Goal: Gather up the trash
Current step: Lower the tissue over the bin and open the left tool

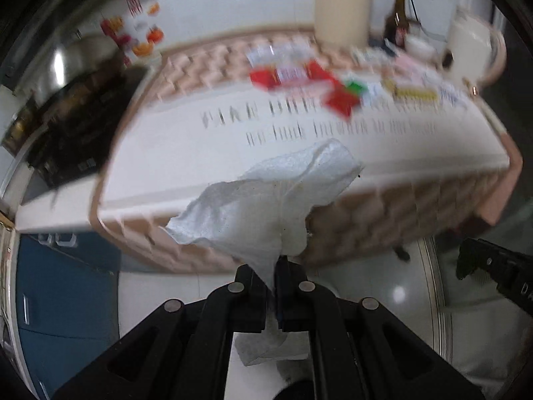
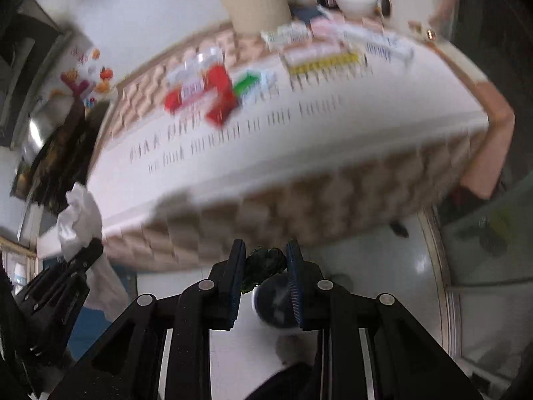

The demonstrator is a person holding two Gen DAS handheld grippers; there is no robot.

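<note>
My left gripper (image 1: pixel 271 268) is shut on a crumpled white paper towel (image 1: pixel 266 196), held in the air in front of the table's near edge. The towel and left gripper also show at the left of the right wrist view (image 2: pixel 78 220). My right gripper (image 2: pixel 265 253) is shut on a small dark green crumpled scrap (image 2: pixel 265 261), held just below the table's front edge. The right gripper's body shows at the right of the left wrist view (image 1: pixel 496 266). Red, green and white packets (image 1: pixel 319 83) lie on the far part of the table.
The table (image 1: pixel 200 166) has a white top with printed text and a pink patterned skirt. At its back stand a cream cylinder holder (image 1: pixel 343 10), a brown bottle (image 1: pixel 398 20), a white kettle (image 1: pixel 469 46) and a bowl (image 2: pixel 356 3). A blue cabinet (image 1: pixel 63 300) is lower left.
</note>
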